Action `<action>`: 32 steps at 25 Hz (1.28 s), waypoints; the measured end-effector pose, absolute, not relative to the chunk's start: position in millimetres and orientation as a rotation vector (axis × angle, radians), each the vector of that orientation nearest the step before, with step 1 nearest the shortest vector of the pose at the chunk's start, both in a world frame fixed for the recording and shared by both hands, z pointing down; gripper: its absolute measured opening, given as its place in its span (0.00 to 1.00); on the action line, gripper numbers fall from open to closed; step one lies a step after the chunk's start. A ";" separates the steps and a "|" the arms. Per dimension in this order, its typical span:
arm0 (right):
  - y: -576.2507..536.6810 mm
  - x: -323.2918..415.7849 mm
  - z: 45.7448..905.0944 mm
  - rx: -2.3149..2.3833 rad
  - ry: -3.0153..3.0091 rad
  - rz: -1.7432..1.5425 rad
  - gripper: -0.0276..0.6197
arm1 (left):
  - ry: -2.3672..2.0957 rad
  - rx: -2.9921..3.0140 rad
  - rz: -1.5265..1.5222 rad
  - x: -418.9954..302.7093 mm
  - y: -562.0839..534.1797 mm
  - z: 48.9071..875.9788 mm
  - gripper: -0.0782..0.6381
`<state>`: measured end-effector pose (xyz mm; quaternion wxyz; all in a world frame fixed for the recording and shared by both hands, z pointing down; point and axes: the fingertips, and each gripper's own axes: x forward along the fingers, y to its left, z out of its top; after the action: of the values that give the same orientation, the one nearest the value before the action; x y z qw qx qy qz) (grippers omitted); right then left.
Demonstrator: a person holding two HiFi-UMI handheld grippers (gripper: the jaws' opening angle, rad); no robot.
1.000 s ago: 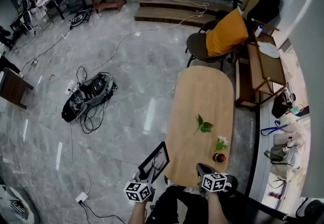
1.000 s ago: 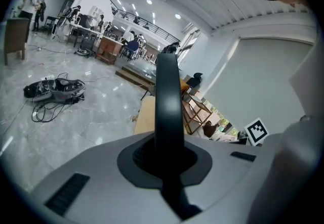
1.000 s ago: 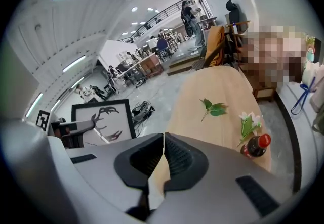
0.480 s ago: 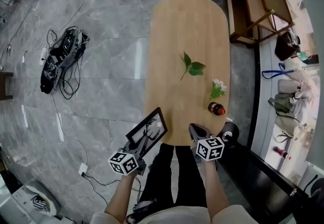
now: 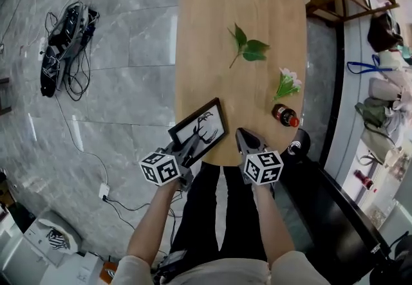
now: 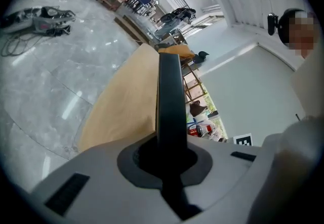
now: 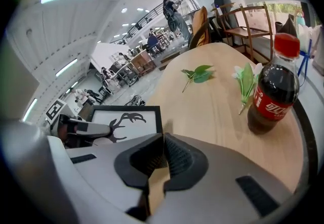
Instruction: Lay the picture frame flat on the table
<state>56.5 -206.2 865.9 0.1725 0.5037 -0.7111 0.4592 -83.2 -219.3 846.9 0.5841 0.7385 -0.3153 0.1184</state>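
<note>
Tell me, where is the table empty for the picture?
The table is bare on its left, between the picture frame and the leaf sprig. It's crowded on the right, by the flower and cola bottle.

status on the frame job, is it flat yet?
Done: the frame is gripped and sits over the table's near left corner. In hand: the left gripper is shut on its edge; I can't tell whether the frame rests flat on the top yet. Left: settle it flat and let go. The right gripper is shut, empty, beside it.
</note>
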 end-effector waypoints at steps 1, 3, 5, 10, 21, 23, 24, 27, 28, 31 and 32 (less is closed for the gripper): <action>-211.3 57.1 869.3 1.442 -2.025 1.256 0.10 | -0.720 1.711 0.261 -76.0 -221.9 852.7 0.15; -217.2 55.5 874.4 1.452 -2.043 1.180 0.09 | -0.704 1.693 0.241 -63.5 -224.4 862.4 0.15; -218.9 48.2 879.2 1.436 -2.063 1.167 0.10 | -0.702 1.680 0.229 -56.4 -225.7 868.7 0.15; -230.2 44.2 895.0 1.406 -2.058 1.146 0.09 | -0.692 1.630 0.187 -42.2 -232.7 884.6 0.15; -228.4 54.3 926.1 1.387 -2.008 1.083 0.10 | -0.635 1.564 0.159 -20.8 -221.8 912.1 0.15; -228.2 54.3 926.7 1.376 -2.011 1.083 0.09 | -0.635 1.562 0.159 -21.0 -221.7 913.6 0.15; -227.6 53.9 927.0 1.368 -2.012 1.087 0.09 | -0.637 1.561 0.161 -21.4 -221.1 913.6 0.15; -227.0 53.3 928.3 1.349 -2.019 1.101 0.10 | -0.651 1.556 0.168 -22.4 -220.5 913.7 0.15; -226.8 54.0 928.5 1.346 -2.023 1.103 0.10 | -0.654 1.553 0.169 -22.1 -220.4 913.8 0.15; -225.6 56.4 928.5 1.346 -2.026 1.106 0.10 | -0.659 1.543 0.164 -21.7 -219.0 914.9 0.15; -225.5 56.2 928.8 1.347 -2.027 1.109 0.10 | -0.662 1.537 0.159 -22.6 -218.4 915.5 0.15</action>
<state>56.2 -225.5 928.8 0.2316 0.4900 -0.7372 0.4034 -22.6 -218.4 915.5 0.6670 0.6812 -0.2934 0.0706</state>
